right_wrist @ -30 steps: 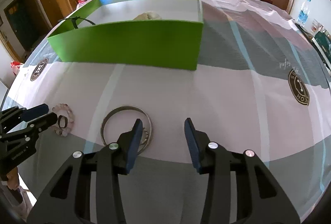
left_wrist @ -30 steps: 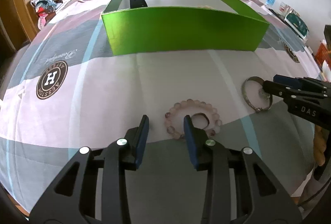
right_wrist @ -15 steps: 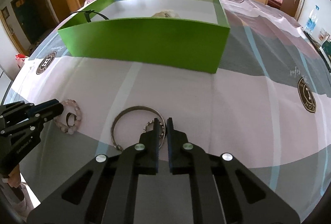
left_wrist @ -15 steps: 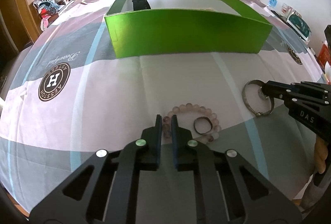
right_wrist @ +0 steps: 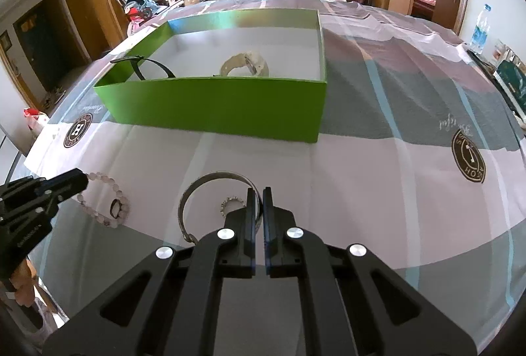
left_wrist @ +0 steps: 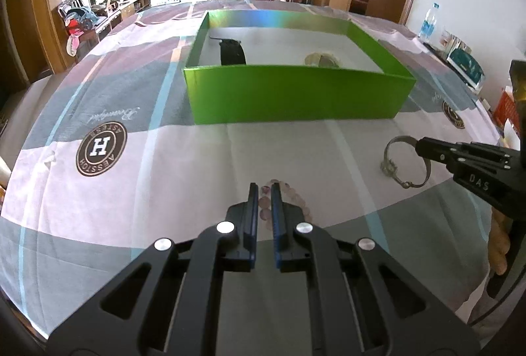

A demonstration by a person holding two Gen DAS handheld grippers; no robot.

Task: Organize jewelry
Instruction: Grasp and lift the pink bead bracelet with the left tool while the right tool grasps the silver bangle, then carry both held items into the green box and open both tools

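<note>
Both grippers clamp jewelry; "DAS" reads on the right gripper (left_wrist: 424, 147).
Left gripper (left_wrist: 264, 188) grips the beads (right_wrist: 102, 195), right the bangle (right_wrist: 210, 180); ahead, the box (left_wrist: 296, 93) holds 2 bracelets.

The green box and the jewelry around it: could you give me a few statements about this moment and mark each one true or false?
1. The left gripper is shut on the pink bead bracelet. True.
2. The green box holds nothing. False: a black band and a pale bracelet lie inside.
3. The right gripper is shut on the silver bangle. True.
4. The bead bracelet is already in the box. False: it is outside the box, over the tablecloth in front of it.
5. A small dark ring sits inside the bead loop. True.
</note>
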